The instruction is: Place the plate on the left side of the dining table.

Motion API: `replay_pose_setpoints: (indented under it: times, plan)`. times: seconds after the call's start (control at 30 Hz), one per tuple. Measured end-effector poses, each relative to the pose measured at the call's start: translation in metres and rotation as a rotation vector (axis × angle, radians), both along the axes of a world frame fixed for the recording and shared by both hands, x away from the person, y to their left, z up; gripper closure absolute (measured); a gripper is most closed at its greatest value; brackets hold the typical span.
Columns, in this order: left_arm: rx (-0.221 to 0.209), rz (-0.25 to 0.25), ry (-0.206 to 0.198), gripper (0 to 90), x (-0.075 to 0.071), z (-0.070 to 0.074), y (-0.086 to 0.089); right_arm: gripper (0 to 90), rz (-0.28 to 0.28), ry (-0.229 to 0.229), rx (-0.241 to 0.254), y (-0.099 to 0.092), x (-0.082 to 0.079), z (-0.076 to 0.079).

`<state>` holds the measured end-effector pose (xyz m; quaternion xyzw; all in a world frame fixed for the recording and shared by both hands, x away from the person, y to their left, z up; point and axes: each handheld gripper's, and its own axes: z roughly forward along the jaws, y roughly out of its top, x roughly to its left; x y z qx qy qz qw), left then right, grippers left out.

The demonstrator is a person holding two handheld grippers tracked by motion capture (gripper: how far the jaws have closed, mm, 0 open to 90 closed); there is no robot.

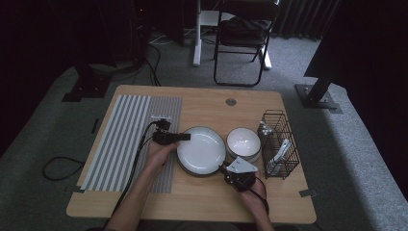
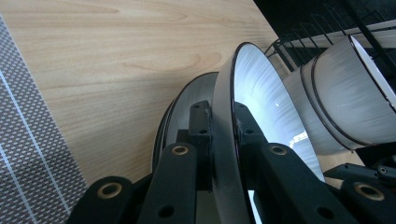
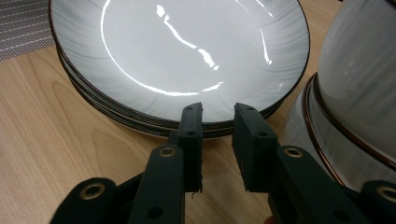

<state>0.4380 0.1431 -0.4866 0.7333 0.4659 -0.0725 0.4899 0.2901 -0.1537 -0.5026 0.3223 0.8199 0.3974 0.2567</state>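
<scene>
**Top plate pinched on its left rim: lift it cleanly off the stack**

Start at the left of the high view: the striped mat (image 1: 126, 139) fills the left part of the table (image 1: 202, 197), flat and free of objects, so it gives you open room should you carry the plate that way. Your left gripper (image 1: 184, 137) sits just right of the mat, at the left rim of the top plate (image 1: 202, 148) in the frame's centre. In the left gripper view its jaws are clamped on that rim (image 2: 227, 121), one pad above and one below, and the plate below (image 2: 180, 109) shows as a separate edge just behind. Lift straight up before you move sideways, so the lower plates stay put (a tilt that drags the far rim across them is the likeliest slip, in my judgement).

Your right gripper (image 1: 226, 169) waits at the lower right of the stack. In the right gripper view its jaws stand apart with nothing between them, pads just short of the stacked rims (image 3: 219, 125). Use it to steady the lower plates, or keep it back.

Further right, room tightens. The stacked bowls (image 1: 244, 143) stand just beside the plates, nearly touching, and the black wire rack (image 1: 279, 144) stands at the right of the table, just beyond them. Don't swing the plate rightward; the near table edge below the stack is bare wood.
</scene>
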Motion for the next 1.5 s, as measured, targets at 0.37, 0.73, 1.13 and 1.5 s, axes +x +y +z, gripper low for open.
replay_pose_setpoints:
  times: [0.37, 0.73, 1.13, 1.5]
  plan:
    - [-0.053, -0.003, -0.011, 82.3, -0.001, 0.008, 0.002, 62.5, 0.013, -0.007, 0.014, -0.003, -0.004, 0.005]
    - [-0.147, 0.039, -0.023, 82.2, -0.006, 0.025, 0.025, 57.7, 0.043, -0.003, 0.019, -0.006, -0.006, 0.004]
    - [-0.168, 0.096, -0.059, 81.9, -0.015, 0.038, 0.056, 55.6, 0.089, 0.019, -0.01, -0.001, -0.01, -0.001]
    - [-0.183, 0.176, -0.087, 81.8, -0.023, 0.045, 0.087, 52.8, 0.101, 0.092, 0.015, -0.006, -0.012, -0.013]
